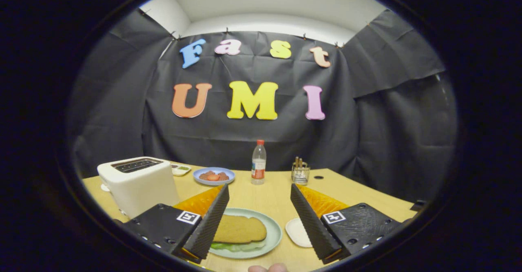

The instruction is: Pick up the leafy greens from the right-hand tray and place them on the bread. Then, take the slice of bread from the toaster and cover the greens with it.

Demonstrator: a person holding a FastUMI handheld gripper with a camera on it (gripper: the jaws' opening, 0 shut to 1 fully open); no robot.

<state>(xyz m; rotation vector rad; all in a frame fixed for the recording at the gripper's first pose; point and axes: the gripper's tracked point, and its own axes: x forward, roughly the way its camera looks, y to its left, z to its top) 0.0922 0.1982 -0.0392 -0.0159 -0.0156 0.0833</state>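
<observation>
A brown slice of bread (239, 229) lies on a pale green plate (275, 236) between my fingers, with leafy greens (236, 246) showing under its near edge. My gripper (259, 192) is open and holds nothing; its fingertips hover above the plate's far side. A white toaster (138, 184) stands to the left of the left finger, with its slots on top. A small white tray (297, 232) sits just right of the plate, partly hidden by the right finger.
Farther back on the wooden table (265, 194) are a blue plate with red slices (213, 176), a clear bottle with a red cap (258, 162), a wire holder (300, 173) and a small dish (180, 169) behind the toaster. A person's fingertips (268, 268) show nearest me.
</observation>
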